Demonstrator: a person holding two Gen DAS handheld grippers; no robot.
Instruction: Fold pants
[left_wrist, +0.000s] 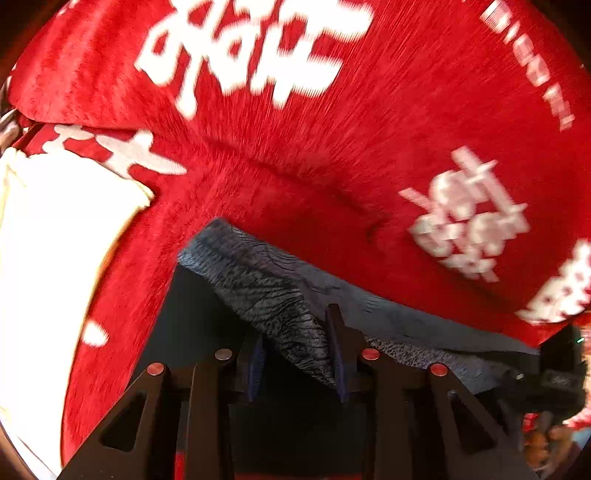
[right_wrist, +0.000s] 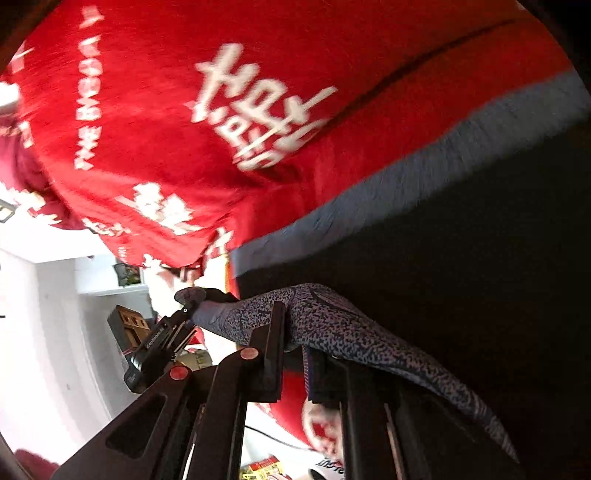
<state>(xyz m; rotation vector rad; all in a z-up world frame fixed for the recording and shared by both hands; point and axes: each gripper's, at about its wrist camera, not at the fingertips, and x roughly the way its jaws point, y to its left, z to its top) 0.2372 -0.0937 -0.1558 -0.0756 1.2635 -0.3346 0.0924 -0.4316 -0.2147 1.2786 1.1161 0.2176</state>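
The pants (left_wrist: 266, 288) are dark grey-blue knit fabric. In the left wrist view my left gripper (left_wrist: 299, 354) is shut on a fold of their edge, held above a red blanket (left_wrist: 295, 155) with white lettering. In the right wrist view my right gripper (right_wrist: 295, 332) is shut on the speckled pants edge (right_wrist: 332, 317), which stretches left to the other gripper (right_wrist: 162, 343) and trails down to the right. A broad dark sheet of the pants (right_wrist: 443, 258) hangs behind. The view is tilted and motion-blurred.
The red blanket (right_wrist: 166, 129) fills most of both views. A white pillow or sheet (left_wrist: 48, 258) lies at the left. White walls, a shelf and a brown box (right_wrist: 127, 325) show at lower left of the right wrist view.
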